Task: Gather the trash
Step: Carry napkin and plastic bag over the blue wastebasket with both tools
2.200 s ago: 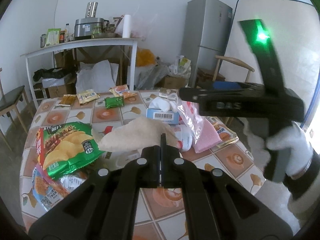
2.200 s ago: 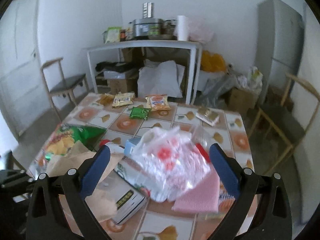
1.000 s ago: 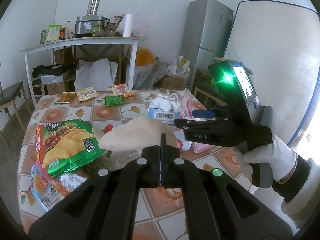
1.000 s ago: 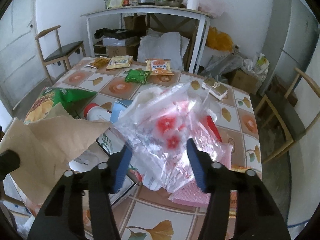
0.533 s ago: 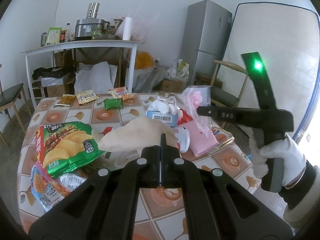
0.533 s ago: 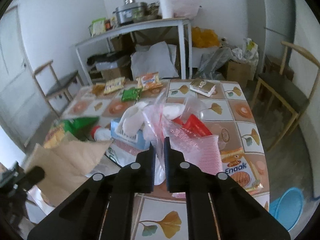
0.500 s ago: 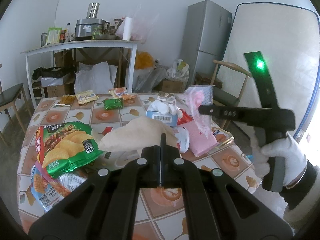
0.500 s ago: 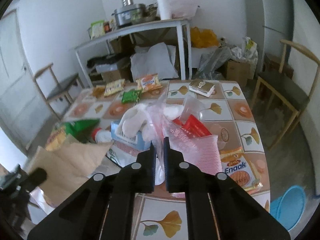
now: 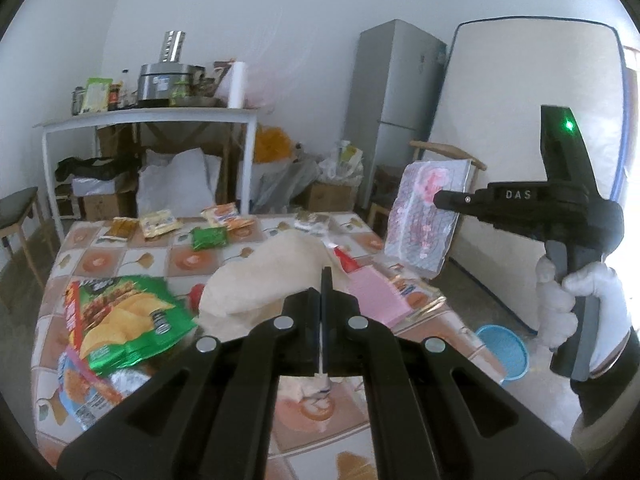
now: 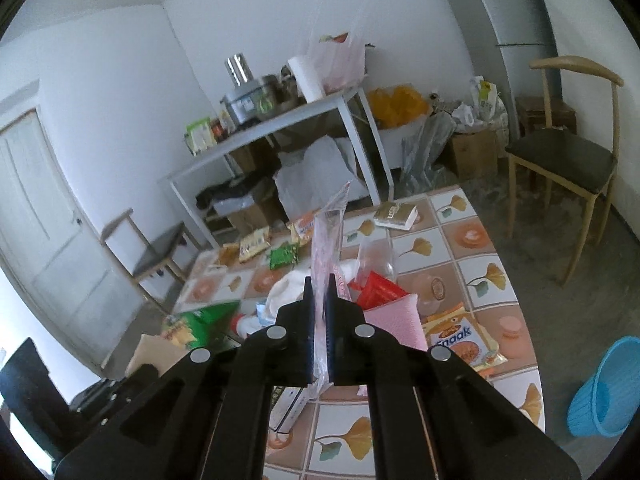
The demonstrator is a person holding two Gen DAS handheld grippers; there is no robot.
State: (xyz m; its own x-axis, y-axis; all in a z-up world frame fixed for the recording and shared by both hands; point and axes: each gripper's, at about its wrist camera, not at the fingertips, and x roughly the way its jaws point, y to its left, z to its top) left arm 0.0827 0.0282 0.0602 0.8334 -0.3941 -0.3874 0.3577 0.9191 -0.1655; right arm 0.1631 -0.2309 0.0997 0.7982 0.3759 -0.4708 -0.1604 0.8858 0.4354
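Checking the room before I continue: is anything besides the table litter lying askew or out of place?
Yes: the blue basket lies tipped on its side on the floor beside the table, its opening sideways rather than up.

Both tools are matte black plastic, each built from two long angled arms that run forward to flat fingers, with round silver screw heads set along the arms. The left tool (image 9: 323, 280) shows four such screws; the right tool (image 10: 319, 280) has blue-lined pads. Seen side-on, the right one carries white "DAS" lettering, a green light and a grey handle. The hand (image 9: 576, 304) wears a white glove and dark sleeve.
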